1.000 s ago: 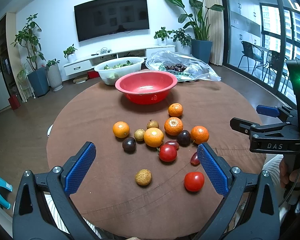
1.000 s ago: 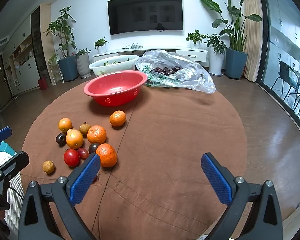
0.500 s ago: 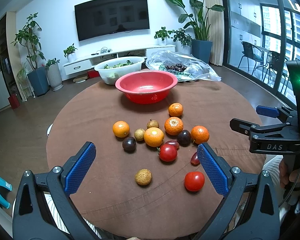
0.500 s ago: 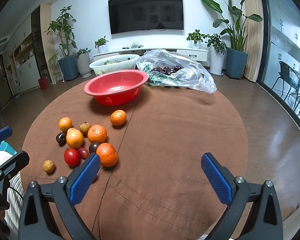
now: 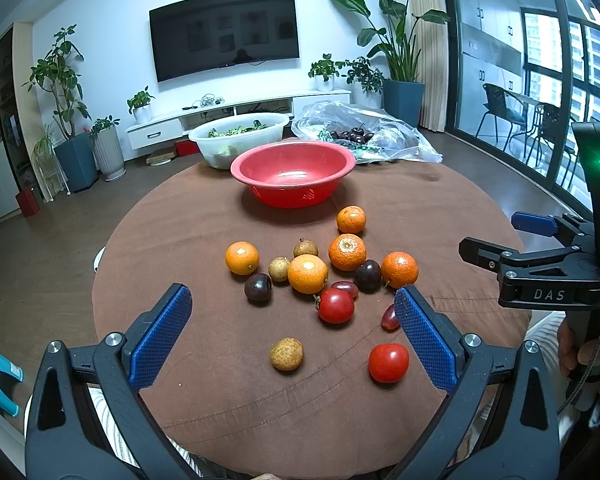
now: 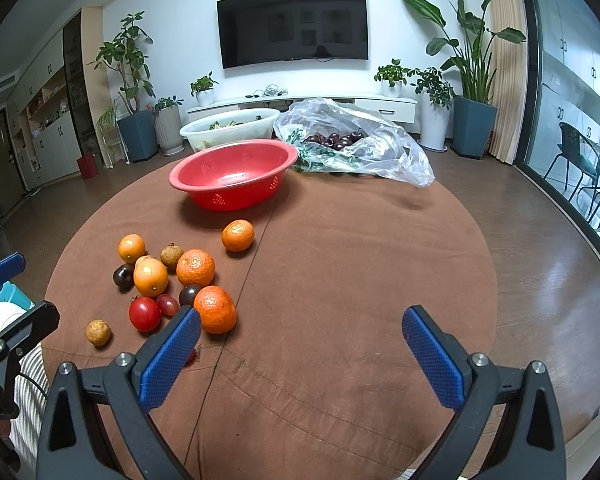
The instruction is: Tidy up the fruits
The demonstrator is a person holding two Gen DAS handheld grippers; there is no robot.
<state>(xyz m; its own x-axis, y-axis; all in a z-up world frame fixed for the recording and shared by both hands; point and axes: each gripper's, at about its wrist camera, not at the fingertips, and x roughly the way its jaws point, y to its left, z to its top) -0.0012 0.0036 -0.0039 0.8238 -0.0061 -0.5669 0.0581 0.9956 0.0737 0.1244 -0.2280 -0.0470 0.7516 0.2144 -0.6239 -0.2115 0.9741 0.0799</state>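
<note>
My left gripper wide open, empty | right gripper same | lower over nearest tomato, just right-ahead | close gently | carry to red bowl far ahead

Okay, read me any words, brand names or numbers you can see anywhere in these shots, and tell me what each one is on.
"DAS": white letters on the black body of the right gripper, seen in the left wrist view.
The green print on the plastic bag is too blurred to read.
The TV screen shows only dim reflections, no text.
Nothing else is legible.
</note>
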